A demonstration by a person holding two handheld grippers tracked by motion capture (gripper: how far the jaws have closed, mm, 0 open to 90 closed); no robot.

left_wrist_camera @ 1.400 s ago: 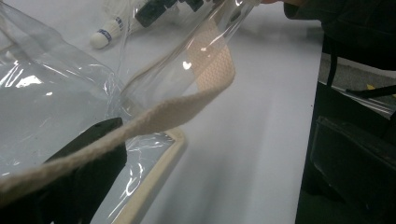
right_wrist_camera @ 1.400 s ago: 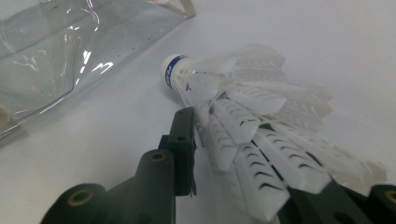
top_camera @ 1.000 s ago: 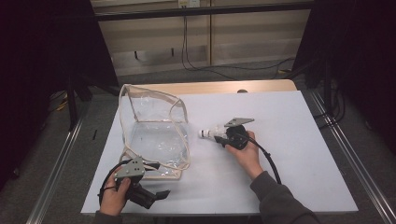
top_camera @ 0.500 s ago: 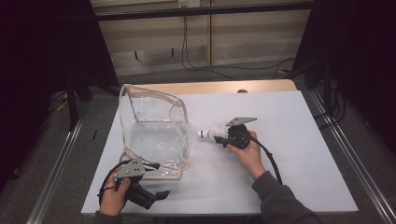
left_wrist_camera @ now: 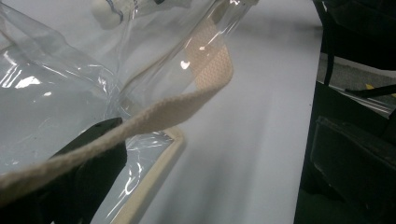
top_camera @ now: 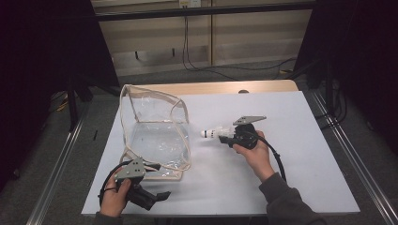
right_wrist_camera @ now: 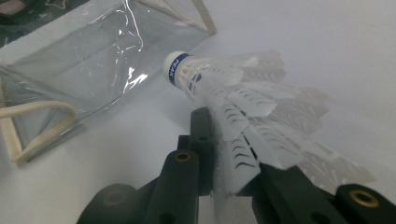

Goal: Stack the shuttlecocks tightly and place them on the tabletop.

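The right gripper (top_camera: 224, 135) we see held level in the person's right hand (top_camera: 253, 152), pointing at the clear bag (top_camera: 155, 136), its jaws clenched on the feather skirt of a shuttlecock (top_camera: 212, 132). The white cork nose with its blue band sits just beside the bag's open side, above the worktop (top_camera: 281, 117). The left gripper (left_wrist_camera: 88, 177), low at the bag's near corner, grasps the bag's clear film and woven cream strap (left_wrist_camera: 187, 105). The bag is glossy, crinkled plastic with cream edging; the shuttlecock's feathers are stiff, white and overlapping.

White-topped table (top_camera: 300, 187), grey floor (top_camera: 61, 154), dark surroundings.
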